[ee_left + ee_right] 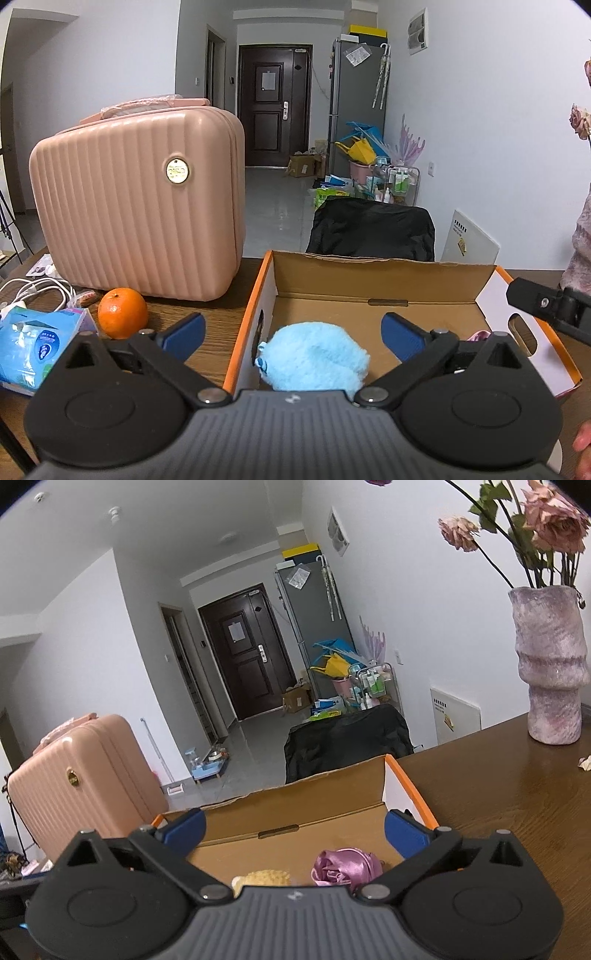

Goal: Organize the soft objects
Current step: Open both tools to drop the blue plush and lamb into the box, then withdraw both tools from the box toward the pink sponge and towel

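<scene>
An open cardboard box (369, 280) with orange edges sits on the wooden table. A fluffy light-blue soft toy (314, 356) lies in its near left corner. My left gripper (293, 332) is open and empty above it, jaws wide apart. In the right wrist view the same box (295, 812) holds a pink-purple satin scrunchie (345, 867) and a fuzzy yellow soft thing (266, 878), partly hidden by the gripper body. My right gripper (295, 829) is open and empty over the box. It also shows in the left wrist view (550, 306) at the right edge.
A pink ribbed case (140, 206) stands left of the box. An orange (122, 314), a blue tissue pack (37, 343) and white cables (33, 288) lie at the left. A vase with dried roses (552, 664) stands at the table's right. A black-covered chair (371, 230) is behind the box.
</scene>
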Demonstrator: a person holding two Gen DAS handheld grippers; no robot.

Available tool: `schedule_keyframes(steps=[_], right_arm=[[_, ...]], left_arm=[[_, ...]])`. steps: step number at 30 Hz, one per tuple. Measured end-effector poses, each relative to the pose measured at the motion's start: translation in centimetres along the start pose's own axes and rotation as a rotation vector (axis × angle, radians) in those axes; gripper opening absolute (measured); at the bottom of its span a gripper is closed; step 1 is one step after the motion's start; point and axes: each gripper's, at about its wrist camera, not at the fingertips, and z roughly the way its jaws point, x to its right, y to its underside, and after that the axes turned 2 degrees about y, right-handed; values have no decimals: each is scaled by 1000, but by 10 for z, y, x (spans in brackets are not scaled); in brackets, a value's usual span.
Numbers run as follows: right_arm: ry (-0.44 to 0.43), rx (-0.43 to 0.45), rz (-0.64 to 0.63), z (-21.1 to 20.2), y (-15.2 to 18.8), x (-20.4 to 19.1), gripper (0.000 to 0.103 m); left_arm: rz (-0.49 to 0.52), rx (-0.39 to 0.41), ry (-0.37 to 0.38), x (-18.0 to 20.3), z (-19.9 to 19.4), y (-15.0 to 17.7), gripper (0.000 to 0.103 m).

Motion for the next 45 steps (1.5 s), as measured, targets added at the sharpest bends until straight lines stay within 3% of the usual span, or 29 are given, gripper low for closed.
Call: schedule_keyframes(steps=[21, 45], right_arm=[[-18, -3, -79, -52, 12, -6, 103], [-36, 7, -196, -138, 47, 1, 103]], left_arm=[[17, 42, -8, -7, -44, 14, 103], [36, 96, 48, -15, -123, 56, 103]])
